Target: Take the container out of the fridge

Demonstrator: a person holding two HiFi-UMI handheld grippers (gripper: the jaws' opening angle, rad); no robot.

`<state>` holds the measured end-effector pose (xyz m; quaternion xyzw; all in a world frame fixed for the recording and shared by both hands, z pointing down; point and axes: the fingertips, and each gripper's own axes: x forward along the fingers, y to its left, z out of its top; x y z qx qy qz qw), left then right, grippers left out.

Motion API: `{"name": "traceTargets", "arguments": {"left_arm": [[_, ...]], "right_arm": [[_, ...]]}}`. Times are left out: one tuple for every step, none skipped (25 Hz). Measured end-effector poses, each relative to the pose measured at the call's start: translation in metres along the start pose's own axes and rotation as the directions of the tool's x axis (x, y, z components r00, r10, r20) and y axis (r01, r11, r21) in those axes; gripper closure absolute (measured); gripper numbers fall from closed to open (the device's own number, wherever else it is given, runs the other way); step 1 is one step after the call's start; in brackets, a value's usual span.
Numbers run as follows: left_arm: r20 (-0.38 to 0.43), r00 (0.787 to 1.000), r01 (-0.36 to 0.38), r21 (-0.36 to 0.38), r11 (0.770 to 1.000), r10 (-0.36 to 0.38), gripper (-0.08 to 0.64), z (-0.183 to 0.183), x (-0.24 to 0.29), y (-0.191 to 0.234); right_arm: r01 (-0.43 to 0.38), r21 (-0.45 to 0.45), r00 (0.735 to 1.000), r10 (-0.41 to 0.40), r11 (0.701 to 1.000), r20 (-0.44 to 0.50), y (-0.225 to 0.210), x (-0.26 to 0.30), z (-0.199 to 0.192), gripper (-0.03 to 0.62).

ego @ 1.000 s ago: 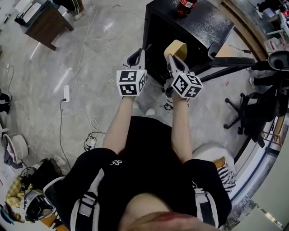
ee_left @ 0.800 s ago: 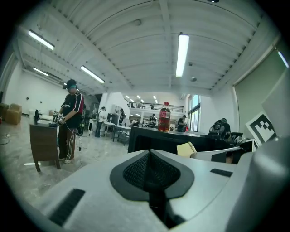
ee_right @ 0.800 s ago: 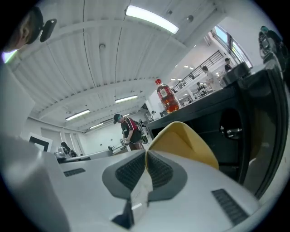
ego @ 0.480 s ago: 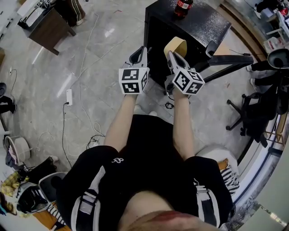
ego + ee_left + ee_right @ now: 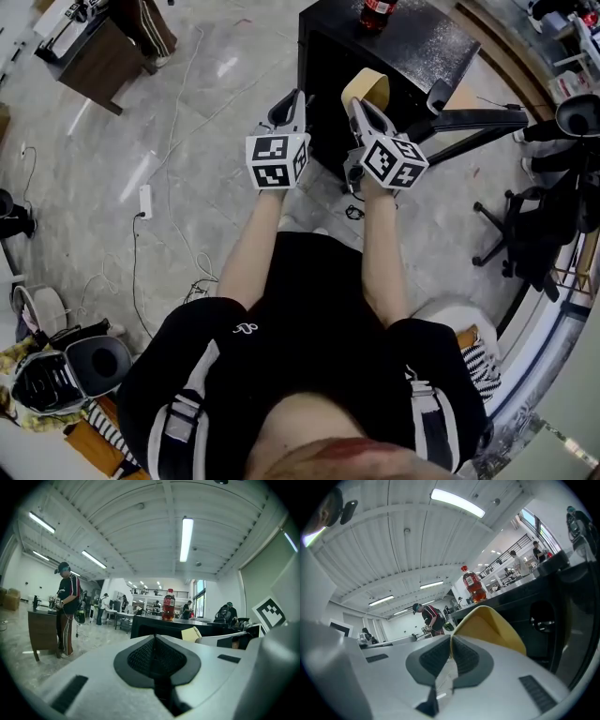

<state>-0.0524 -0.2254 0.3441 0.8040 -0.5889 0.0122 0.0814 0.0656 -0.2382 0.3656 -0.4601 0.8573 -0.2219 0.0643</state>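
A yellow container [image 5: 367, 86] is pinched by its rim in my right gripper [image 5: 354, 105], held in the air just in front of the black fridge [image 5: 422, 47]. In the right gripper view the right gripper [image 5: 451, 641] is shut on the thin wall of the container [image 5: 487, 625], with the fridge [image 5: 534, 602] behind it. My left gripper [image 5: 292, 101] hangs beside it to the left, shut with nothing in it. The left gripper [image 5: 154, 639] shows its pads pressed together, and the container [image 5: 191, 633] shows off to the right.
A red bottle [image 5: 375, 14] stands on top of the fridge. An office chair [image 5: 525, 234] and a dark arm-like stand [image 5: 478, 122] are to the right. A wooden desk [image 5: 94, 52] sits far left, and cables with a power strip [image 5: 141, 197] lie on the floor. A person [image 5: 65, 606] stands at the desk.
Both grippers and the container keep nearly the same place in front of the fridge. Only the head view has drifted a little.
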Motion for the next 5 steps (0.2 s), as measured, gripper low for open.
{"name": "traceTargets", "arguments": {"left_arm": [[-0.001,1.0,0.0,0.001,1.0,0.0,0.545,-0.0003,0.0011,-0.0004],[-0.002,1.0,0.001,0.001,1.0,-0.001,0.545,-0.001,0.0021,-0.0007],[-0.004,1.0,0.001,0.0,1.0,-0.001,0.545,-0.0019,0.003,-0.0011],[-0.005,1.0,0.002,0.0,1.0,-0.002,0.545,-0.003,0.0038,-0.0015],[-0.007,1.0,0.002,-0.001,1.0,-0.002,0.545,-0.004,0.0047,-0.0018]], "right_arm": [[-0.003,0.002,1.0,0.003,1.0,-0.001,-0.0006,0.0005,-0.0005,0.571],[-0.005,0.003,1.0,0.005,1.0,-0.003,-0.0013,0.0009,-0.0014,0.571],[-0.006,0.003,1.0,0.006,1.0,-0.006,-0.002,0.001,-0.0026,0.571],[-0.006,0.002,1.0,0.006,1.0,-0.01,-0.0027,0.0011,-0.0038,0.571],[-0.006,0.0,1.0,0.006,1.0,-0.014,-0.0035,0.0012,-0.005,0.571]]}}
